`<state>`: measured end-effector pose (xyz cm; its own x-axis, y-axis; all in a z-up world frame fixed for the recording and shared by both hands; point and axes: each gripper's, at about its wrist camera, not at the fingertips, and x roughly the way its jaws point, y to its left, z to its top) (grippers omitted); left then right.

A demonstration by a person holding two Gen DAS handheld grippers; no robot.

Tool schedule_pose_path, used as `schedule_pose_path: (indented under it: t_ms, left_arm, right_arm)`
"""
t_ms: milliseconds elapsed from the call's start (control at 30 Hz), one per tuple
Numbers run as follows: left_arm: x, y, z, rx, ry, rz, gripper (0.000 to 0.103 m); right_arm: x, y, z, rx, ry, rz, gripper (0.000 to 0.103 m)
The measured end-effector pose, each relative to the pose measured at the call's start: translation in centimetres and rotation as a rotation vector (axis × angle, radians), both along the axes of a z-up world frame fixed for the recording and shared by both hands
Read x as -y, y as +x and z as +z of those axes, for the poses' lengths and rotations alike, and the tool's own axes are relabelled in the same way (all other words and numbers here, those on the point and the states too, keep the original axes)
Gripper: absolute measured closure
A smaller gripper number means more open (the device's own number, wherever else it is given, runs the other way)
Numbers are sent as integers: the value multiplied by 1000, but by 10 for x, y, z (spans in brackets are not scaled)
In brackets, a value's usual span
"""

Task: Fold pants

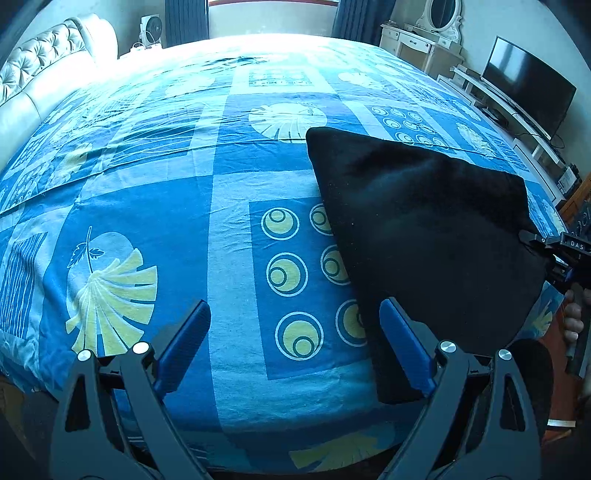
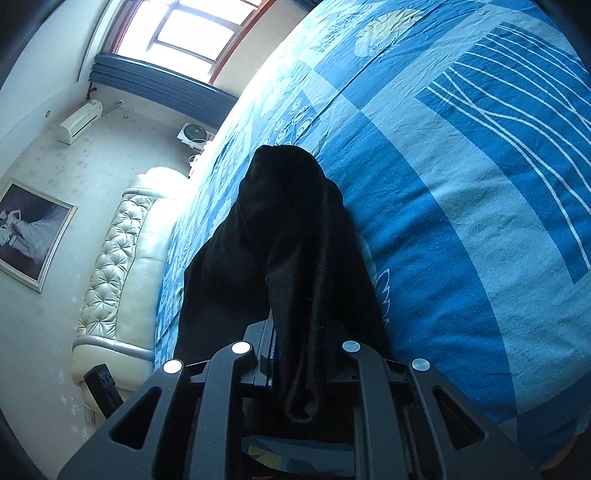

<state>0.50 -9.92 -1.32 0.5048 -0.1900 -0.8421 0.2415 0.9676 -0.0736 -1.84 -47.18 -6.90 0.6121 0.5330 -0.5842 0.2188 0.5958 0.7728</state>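
Black pants [image 1: 424, 229] lie on a bed [image 1: 229, 221] covered by a blue sheet printed with leaves, rings and stripes. In the left wrist view the pants occupy the right half of the bed, with one corner pointing toward the far side and the near portion reaching the bed's front edge. The left claw [image 1: 295, 347] stands wide, its two blue-padded fingers [image 1: 186, 341] well apart and holding nothing; the right-hand finger sits just beside the near edge of the dark cloth, though contact cannot be told. At the right margin of the same view the right claw [image 1: 532, 238] pinches a corner of the pants, with the person's hand [image 1: 574, 314] visible below it. In the right wrist view the right claw [image 2: 295, 354] is closed on a bunched fold of the pants [image 2: 291, 236], which runs forward from between the fingers and spreads onto the sheet. Around the bed stand a tufted cream headboard [image 1: 40, 74], a small fan [image 1: 149, 29], blue curtains [image 1: 186, 18], a cream dresser with an oval mirror [image 1: 443, 16], and a dark television [image 1: 528, 86] on a low white stand. The right wrist view also shows a window [image 2: 192, 29], a wall air conditioner [image 2: 79, 122] and a framed picture [image 2: 31, 232].
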Motion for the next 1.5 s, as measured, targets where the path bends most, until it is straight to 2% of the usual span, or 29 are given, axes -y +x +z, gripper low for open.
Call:
schedule_pose_path:
  t_ms: [167,200,233,267,300,367,467,567,700,800,900,933,967,1033,1167,1333,1500]
  left_arm:
    - [-5,1,-2,-31,-34,6,10]
    - [-8,2,-2,-44,-55,4,10]
    - [-10,3,-2,-64,-91,-2,10]
    - [-13,4,-2,-91,-145,-14,10]
    - [-16,5,-2,-118,-201,-32,10]
    - [-15,6,-3,-167,-298,-78,10]
    - [-8,7,-10,-233,-387,-135,10]
    - [3,9,-18,-252,-418,-165,10]
    - [14,16,-37,-333,-490,-172,10]
    - [19,24,-52,-396,-552,-142,10]
    - [21,31,-60,-410,-611,-113,10]
    - [20,34,-62,-409,-624,-105,14]
    - [22,35,-64,-411,-627,-98,28]
    - [27,39,-69,-440,-623,-103,43]
    - [28,40,-62,-429,-595,-103,57]
    - [19,37,-45,-360,-519,-88,61]
    - [-14,32,-38,-332,-479,-49,62]
  right_arm:
    - [25,-16,1,-5,13,-60,81]
    - [28,-22,4,-19,0,-92,75]
    - [34,-28,7,-37,-27,-123,60]
    - [38,-33,10,-35,-36,-137,53]
    - [42,-37,13,-21,-20,-141,52]
    - [47,-43,15,9,38,-145,38]
    - [41,-43,11,22,94,-100,34]
    - [27,-38,1,-9,92,-45,33]
    - [3,-26,-11,-45,109,40,32]
    - [-12,-23,-15,-40,68,63,27]
    - [-19,-22,-13,-32,27,72,29]
    - [-22,-22,-12,-31,4,74,33]
    - [-24,-22,-12,-39,-23,79,43]
    - [-26,-22,-12,-43,-43,83,49]
    - [-32,-19,-5,-31,-62,79,55]
    - [-54,-14,2,-13,-76,105,57]
    - [-80,-2,-1,-7,-63,168,57]
